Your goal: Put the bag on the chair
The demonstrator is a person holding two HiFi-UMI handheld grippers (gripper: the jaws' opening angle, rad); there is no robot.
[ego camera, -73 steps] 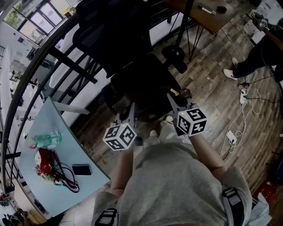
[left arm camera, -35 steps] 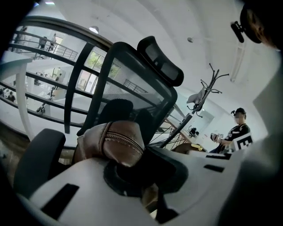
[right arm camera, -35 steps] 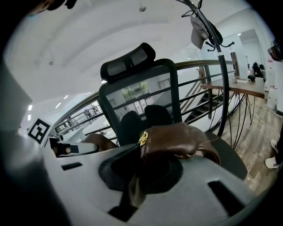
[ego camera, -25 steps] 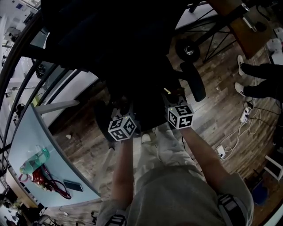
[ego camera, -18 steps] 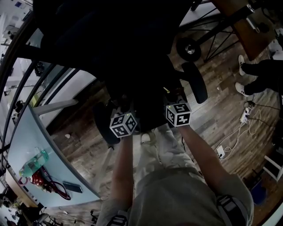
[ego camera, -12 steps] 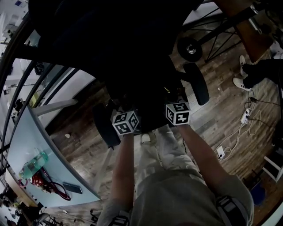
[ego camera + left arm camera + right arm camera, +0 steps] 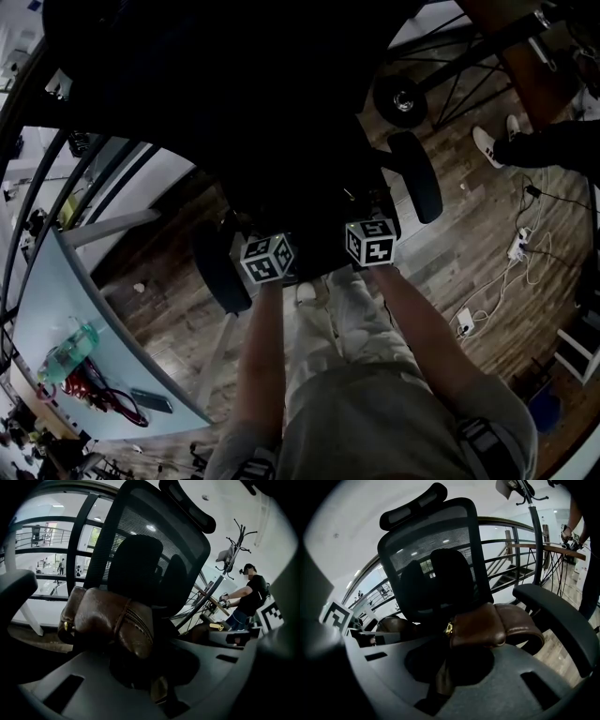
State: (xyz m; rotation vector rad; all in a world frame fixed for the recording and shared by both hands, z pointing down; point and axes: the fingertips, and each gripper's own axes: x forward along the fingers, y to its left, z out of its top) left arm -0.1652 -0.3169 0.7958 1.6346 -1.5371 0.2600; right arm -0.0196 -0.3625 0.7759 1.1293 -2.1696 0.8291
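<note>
Although the head view is dark, left gripper (image 7: 268, 255) and right gripper (image 7: 371, 239) hang side by side over the chair (image 7: 309, 159). Left gripper view: jaws nipped shut on the brown bag (image 7: 108, 625), which lies crosswise before the backrest (image 7: 154, 541). Right gripper view: jaws clamp its other end.

The chair's mesh back (image 7: 426, 555) rises straight ahead of both tools, closing the way forward. The right armrest (image 7: 553, 611) flanks the right tool (image 7: 440, 677) on its outer side, and the left armrest (image 7: 221, 267) flanks the left tool (image 7: 158, 688). The bag (image 7: 487, 625) fills the gap between the armrests. Open wooden floor (image 7: 469, 253) lies to the right; the worktop (image 7: 84, 319) stands well off to the left.
</note>
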